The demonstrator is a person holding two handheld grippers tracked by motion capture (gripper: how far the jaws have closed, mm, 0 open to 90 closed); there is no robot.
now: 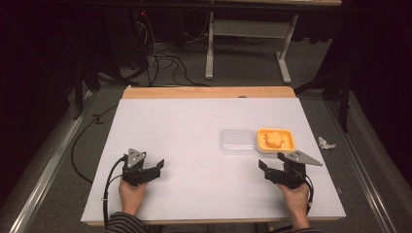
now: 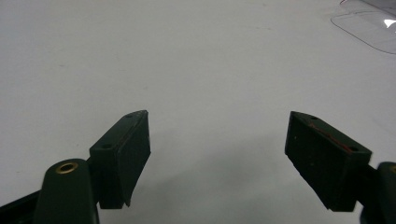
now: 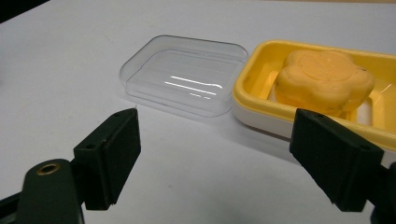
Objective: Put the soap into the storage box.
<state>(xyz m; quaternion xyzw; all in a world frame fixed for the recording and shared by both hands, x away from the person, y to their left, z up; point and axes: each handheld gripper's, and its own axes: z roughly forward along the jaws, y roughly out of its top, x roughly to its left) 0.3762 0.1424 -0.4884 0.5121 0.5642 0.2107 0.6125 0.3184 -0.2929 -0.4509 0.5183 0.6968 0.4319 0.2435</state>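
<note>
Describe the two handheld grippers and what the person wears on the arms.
Both the left gripper and the right gripper are black with two blocky jaws, a grey three-cornered plate on top and a black trailing cable. The left arm wears a striped sleeve.

Left gripper (image 1: 156,166): jaws wide apart, nothing between them, low over the worktop.
Right gripper (image 1: 266,168): jaws wide apart, nothing between them.
Hands: each grips its gripper from behind, forearms entering from the near edge.
</note>
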